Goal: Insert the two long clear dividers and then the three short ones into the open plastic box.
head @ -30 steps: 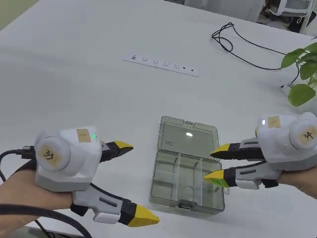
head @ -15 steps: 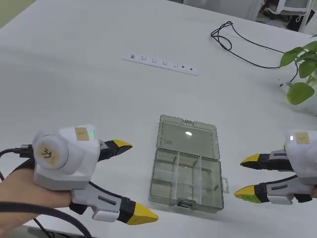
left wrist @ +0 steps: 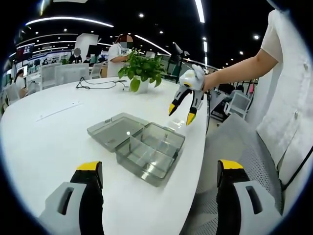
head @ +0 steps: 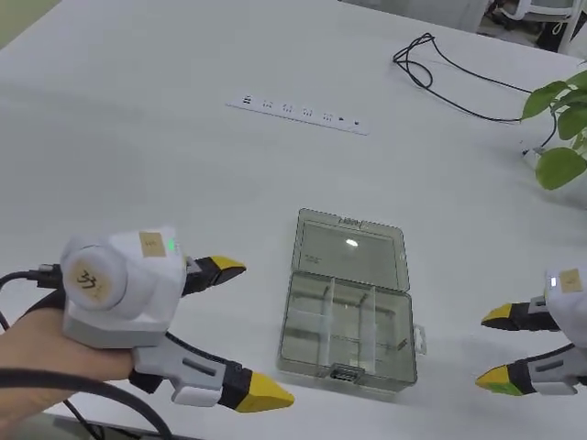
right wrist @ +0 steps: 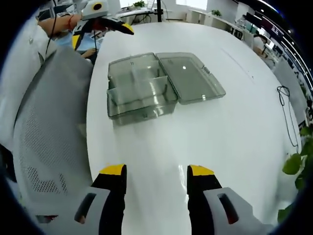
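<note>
Smoky clear plastic box (head: 353, 261) sat lid-open on the white table (head: 183, 165), clear dividers (head: 367, 316) showing inside. My right gripper (head: 493, 346) had pulled well clear and my left gripper (head: 255, 333) hovered beside, both spread wide and empty. Inserting looked finished.

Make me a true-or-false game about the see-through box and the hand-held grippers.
1. The clear grey plastic box lies with its lid open. True.
2. The left hand-held gripper is shut on a divider. False: it is open and holds nothing.
3. Clear plastic dividers stand inside the box. True.
4. The right hand-held gripper touches the box. False: it hovers apart, to the box's right.
5. The flat white power strip lies inside the box. False: it lies on the white table, beyond the box.
</note>
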The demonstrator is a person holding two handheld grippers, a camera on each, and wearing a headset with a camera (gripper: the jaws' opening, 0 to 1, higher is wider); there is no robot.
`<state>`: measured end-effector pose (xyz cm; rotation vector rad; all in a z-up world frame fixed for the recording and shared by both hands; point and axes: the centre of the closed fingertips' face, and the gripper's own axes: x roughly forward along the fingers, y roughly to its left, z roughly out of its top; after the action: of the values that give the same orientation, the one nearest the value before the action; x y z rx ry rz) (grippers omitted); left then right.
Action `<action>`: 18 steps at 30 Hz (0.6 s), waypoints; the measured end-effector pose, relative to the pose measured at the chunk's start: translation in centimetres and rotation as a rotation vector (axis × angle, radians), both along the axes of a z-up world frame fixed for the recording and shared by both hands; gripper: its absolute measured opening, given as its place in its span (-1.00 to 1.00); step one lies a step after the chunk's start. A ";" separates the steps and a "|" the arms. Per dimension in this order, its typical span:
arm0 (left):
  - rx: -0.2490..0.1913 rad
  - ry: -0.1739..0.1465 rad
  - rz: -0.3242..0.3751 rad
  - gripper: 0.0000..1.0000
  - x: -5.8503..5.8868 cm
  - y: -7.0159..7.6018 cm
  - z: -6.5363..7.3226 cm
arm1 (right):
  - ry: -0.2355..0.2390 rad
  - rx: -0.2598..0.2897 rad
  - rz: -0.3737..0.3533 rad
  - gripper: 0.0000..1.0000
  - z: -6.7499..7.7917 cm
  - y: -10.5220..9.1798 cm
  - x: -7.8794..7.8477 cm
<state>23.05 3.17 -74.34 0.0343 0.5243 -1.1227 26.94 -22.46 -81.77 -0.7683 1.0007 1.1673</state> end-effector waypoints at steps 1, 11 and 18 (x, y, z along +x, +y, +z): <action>0.001 0.002 0.000 0.99 0.0 0.0 0.0 | 0.001 -0.013 0.007 0.01 -0.4 -0.3 0.0; 0.002 0.010 0.002 0.98 0.1 0.0 -0.1 | -0.004 -0.108 0.071 -0.05 -2.7 -1.8 0.9; 0.001 0.011 0.002 0.98 0.2 0.0 -0.1 | 0.004 -0.138 0.107 -0.12 -3.6 -1.9 0.9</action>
<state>23.23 3.12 -74.44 0.0282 0.5348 -1.1212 27.82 -24.41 -85.37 -0.9391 1.0624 1.2011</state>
